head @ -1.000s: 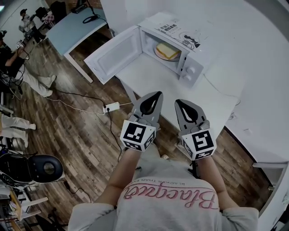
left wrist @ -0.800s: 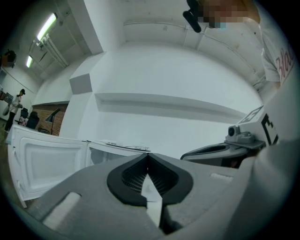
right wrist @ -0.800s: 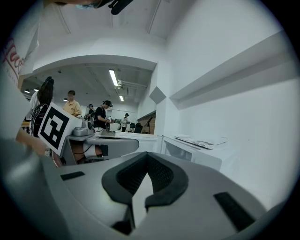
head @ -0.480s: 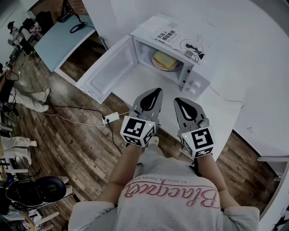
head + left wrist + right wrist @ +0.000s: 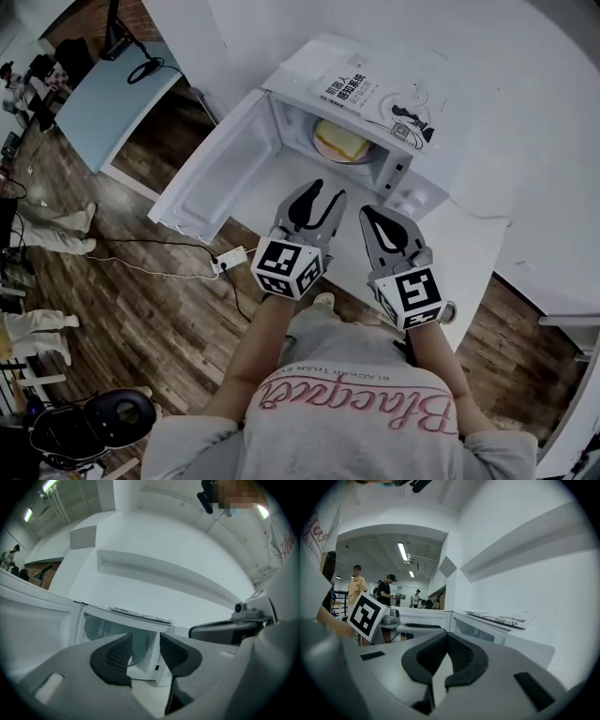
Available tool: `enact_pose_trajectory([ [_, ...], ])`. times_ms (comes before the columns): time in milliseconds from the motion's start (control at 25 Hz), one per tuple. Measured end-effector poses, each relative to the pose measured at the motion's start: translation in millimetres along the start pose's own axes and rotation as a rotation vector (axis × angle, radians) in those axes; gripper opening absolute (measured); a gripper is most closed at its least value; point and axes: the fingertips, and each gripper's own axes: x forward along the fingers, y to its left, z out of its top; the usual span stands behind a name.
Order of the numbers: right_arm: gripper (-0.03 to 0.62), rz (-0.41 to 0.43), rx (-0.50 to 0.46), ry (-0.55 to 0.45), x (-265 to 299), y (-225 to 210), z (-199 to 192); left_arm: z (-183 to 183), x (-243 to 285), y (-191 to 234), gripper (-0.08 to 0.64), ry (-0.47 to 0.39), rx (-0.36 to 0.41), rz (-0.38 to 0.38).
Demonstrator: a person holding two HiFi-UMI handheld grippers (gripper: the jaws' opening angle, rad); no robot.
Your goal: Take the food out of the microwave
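Observation:
The food, a yellow slice on a plate [image 5: 341, 142], sits inside the white microwave [image 5: 410, 175], whose door [image 5: 220, 169] hangs open to the left. My left gripper [image 5: 323, 191] is held level in front of the open cavity, short of it. Its jaws have just been opening and nothing is between them. The left gripper view shows the gripper [image 5: 146, 641] facing the cavity [image 5: 105, 631]. My right gripper [image 5: 370, 214] hangs beside the left one, before the control panel, shut and empty. Its pads [image 5: 461, 656] meet at the tips.
A booklet [image 5: 352, 86] and a cable lie on top of the microwave. The microwave stands on a white table [image 5: 473, 246] against a white wall. Below the open door is wooden floor with a power strip [image 5: 230, 258]. A blue table [image 5: 103, 94] stands at the far left, with people nearby.
Both grippers have moved forward toward the microwave, which now appears closer. The left gripper's jaws, shut in the earlier frames, now stand apart. The right jaws stay shut.

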Motion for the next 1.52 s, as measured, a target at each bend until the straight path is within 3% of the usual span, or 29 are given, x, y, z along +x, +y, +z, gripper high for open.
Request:
enact_pose_trajectory([
  [240,0.011,-0.025,0.005,0.029,23,-5,-10,-29,27,45,0.167,0.043,-0.06,0.035],
  [360,0.011,-0.031,0.009,0.049,33,-9,-17,-50,44,65,0.177,0.098,-0.14,0.05],
  [480,0.011,-0.03,0.01,0.071,44,-10,-24,-71,60,84,0.255,0.154,-0.278,0.069],
  [640,0.011,-0.02,0.015,0.1,56,-8,-35,-98,76,111,0.253,0.211,-0.509,0.13],
  [920,0.011,0.001,0.03,0.14,75,-6,-49,-139,98,142,0.255,0.298,-0.773,0.214],
  [1120,0.011,0.009,0.034,0.163,83,-9,-59,-157,113,153,0.255,0.289,-0.991,0.259],
  [1360,0.011,-0.005,0.049,0.187,82,-16,-68,-168,127,165,0.255,0.294,-1.068,0.332],
  [1520,0.011,-0.02,0.066,0.193,82,-21,-70,-173,132,169,0.255,0.316,-1.05,0.357],
])
